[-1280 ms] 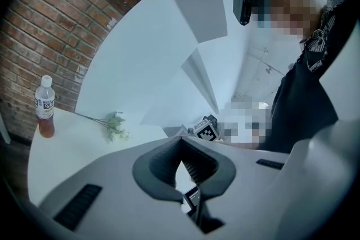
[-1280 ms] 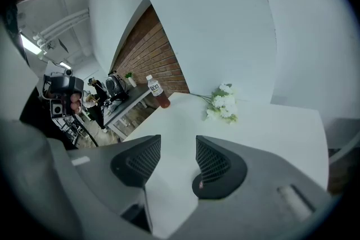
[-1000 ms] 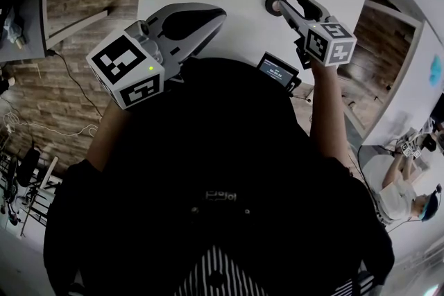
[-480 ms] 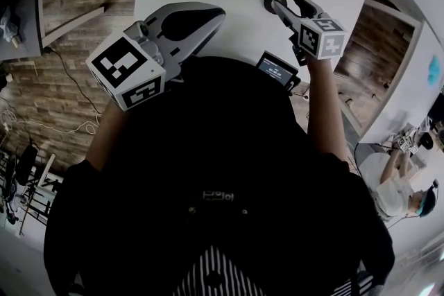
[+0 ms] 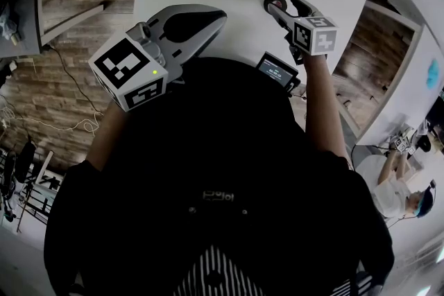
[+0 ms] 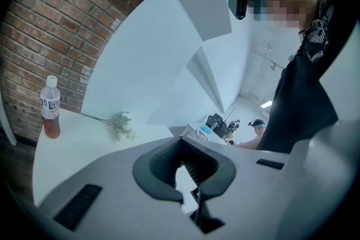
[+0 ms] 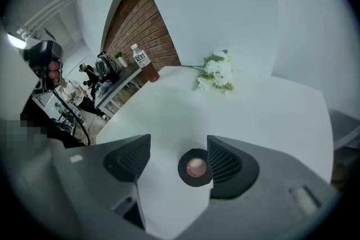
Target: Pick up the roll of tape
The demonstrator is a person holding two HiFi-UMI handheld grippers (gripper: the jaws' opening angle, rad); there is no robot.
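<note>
**Tape roll is sitting between the right jaws, not grabbed yet**

The black roll of tape with the pinkish cardboard core (image 7: 195, 167) is lying flat on the white bench (image 7: 270, 115), close to the near edge and over on the right side. In the head view it's showing as a small dark ring (image 5: 275, 3).

The right hand-held gripper (image 7: 177, 154) is pointing steeply down at it, and its jaws are opening. The roll is sitting in the gap between them, tucked right up against the right-hand pad, while the left-hand pad is standing well clear of it. Nothing is squeezing the tape. From above, that hand-held gripper (image 5: 288, 7) is hanging right over the roll.

The left hand-held gripper (image 6: 180, 143) is hovering over the near edge of the bench, well off to the left of the tape (image 5: 220, 12). Its jaws are meeting tip to tip, with just the bench showing through the loop they make.

Farther back on the bench, a sprig of white flowers (image 7: 218, 75) is lying on its side, and a clear plastic bottle of brownish drink with a white cap (image 7: 143, 64) is standing upright near the red brick wall (image 7: 143, 25). A small black device with a lit screen (image 5: 276, 71) is sitting by the bench's near edge.
</note>
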